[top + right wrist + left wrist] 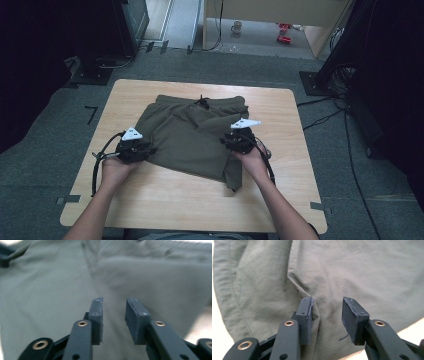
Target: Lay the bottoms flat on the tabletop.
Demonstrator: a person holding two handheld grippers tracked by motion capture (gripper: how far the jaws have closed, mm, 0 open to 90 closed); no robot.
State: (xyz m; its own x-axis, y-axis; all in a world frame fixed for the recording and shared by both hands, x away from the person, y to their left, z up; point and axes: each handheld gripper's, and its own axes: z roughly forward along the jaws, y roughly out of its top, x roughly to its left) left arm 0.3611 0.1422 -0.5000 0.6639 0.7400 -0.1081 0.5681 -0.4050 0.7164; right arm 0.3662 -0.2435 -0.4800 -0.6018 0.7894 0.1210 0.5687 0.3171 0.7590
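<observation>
Both grippers open over the shorts (192, 137): left gripper (327, 315) straddles a fold ridge, right gripper (113, 318) hovers over flat cloth. Risk: left pinches only the top layer, so the fold drags apart; right finds no edge and slides off.

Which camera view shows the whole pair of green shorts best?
The high view: the shorts lie there complete on the table, waistband at the far side, one leg partly folded. The left gripper view gives a close patch of fabric with a hem and a crease; the right gripper view gives blurred cloth.
</observation>
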